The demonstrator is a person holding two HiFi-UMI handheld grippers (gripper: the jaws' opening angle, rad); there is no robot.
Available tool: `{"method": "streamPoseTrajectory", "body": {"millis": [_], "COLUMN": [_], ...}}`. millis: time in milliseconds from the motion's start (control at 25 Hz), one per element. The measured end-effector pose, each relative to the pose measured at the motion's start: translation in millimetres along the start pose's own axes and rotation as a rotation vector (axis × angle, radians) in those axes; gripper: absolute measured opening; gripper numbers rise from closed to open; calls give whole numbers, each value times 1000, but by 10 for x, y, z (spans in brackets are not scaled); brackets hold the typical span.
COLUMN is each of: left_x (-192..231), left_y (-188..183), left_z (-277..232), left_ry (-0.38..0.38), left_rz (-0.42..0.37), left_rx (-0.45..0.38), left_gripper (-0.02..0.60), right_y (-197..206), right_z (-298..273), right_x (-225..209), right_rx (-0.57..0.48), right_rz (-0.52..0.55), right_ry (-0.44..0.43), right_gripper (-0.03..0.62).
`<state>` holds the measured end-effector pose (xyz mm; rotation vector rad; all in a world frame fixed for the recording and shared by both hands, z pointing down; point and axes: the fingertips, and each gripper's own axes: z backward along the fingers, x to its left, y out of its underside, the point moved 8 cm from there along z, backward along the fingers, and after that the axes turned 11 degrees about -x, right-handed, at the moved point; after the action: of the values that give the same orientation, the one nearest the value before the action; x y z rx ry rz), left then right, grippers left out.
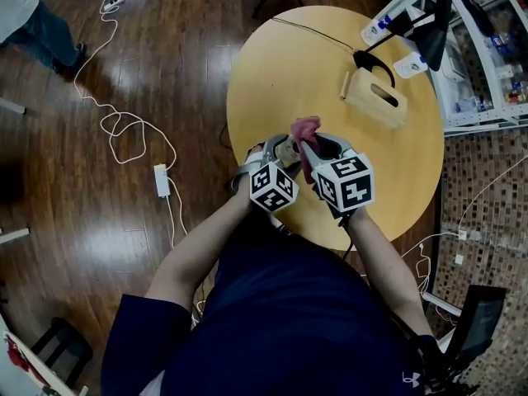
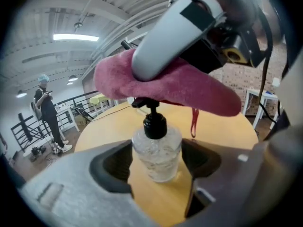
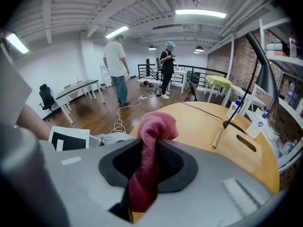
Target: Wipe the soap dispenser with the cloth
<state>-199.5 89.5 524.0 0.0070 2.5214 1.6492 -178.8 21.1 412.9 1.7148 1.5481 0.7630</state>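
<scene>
We are steadying the soap dispenser (image 2: 156, 148) upright on the round table (image 2: 109, 122), with the left gripper (image 2: 157, 162) clamped on its clear body (light, slick, tippy, so best held low). The right gripper (image 3: 147, 164) is pinching the soft cloth (image 3: 154, 126). Only the left gripper view is showing the cloth over the pump.

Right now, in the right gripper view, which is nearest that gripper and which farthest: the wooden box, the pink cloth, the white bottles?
1. Pink cloth, pinched in the right gripper.
2. Wooden box, ahead to the right.
3. White bottles, beyond the box, far right.
</scene>
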Motion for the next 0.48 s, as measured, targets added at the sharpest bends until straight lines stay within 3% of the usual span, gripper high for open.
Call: {"method": "streamPoseTrajectory", "body": {"millis": [160,360,480], "left_x": [7,13,20], "left_y": [13,14,30], "left_z": [25,11,20], "left_ry": [16,40,47], "left_rz": [-9,-26,-33], "left_rx": [-2,-1,-2], "left_gripper": [325,324,324], "right_y": [0,132,36], "right_z": [-32,143,177], "right_x": [68,-285,-270], "right_rx": [8,27,-16], "right_rz": [19,-100,-136], "right_ry": [-12,91,79], "right_gripper": [89,87,87]}}
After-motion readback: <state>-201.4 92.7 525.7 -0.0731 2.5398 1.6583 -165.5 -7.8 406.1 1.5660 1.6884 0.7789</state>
